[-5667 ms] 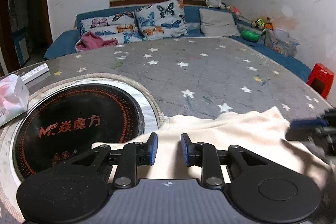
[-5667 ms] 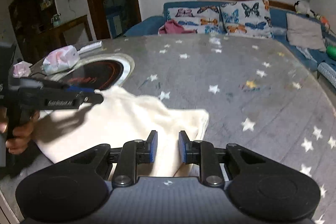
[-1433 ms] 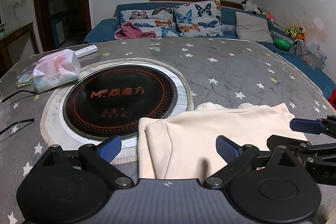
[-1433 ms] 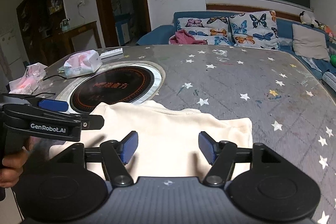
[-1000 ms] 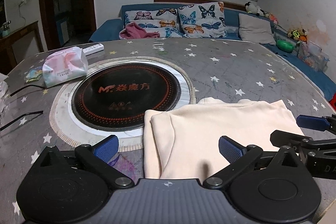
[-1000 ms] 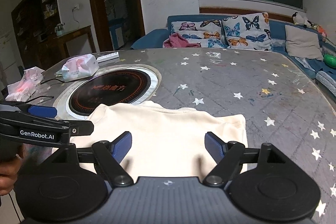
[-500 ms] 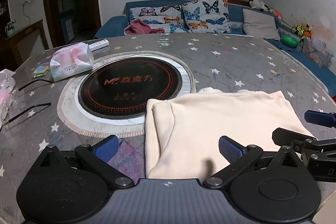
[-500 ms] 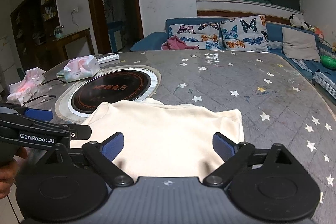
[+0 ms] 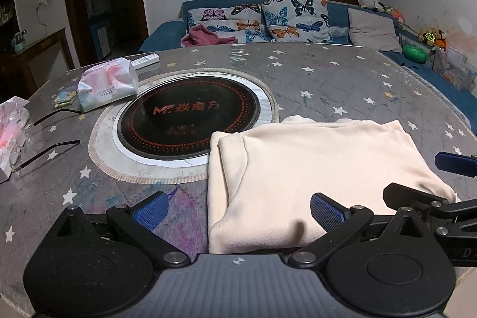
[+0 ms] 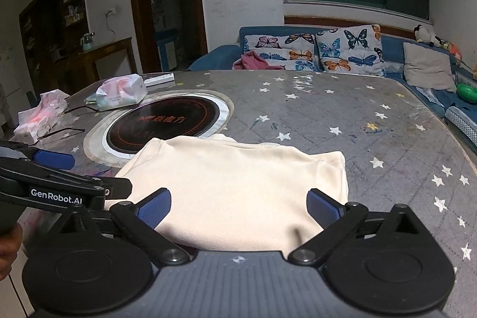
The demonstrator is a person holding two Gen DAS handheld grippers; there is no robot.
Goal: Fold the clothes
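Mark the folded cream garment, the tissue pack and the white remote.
folded cream garment [image 9: 322, 169], left wrist view, middle of top layer
tissue pack [image 9: 107, 82], left wrist view, middle of wrapper
white remote [image 9: 146, 60], left wrist view, middle of its body

We are in a home living room: a blue sofa [image 10: 393, 49] with butterfly cushions [image 10: 348, 49] behind a round star-patterned table [image 10: 342, 109], its built-in hotplate [image 10: 162, 121] near the left edge.

Cream garment [image 9: 322, 169], folded flat on the star-patterned table beside the round cooktop
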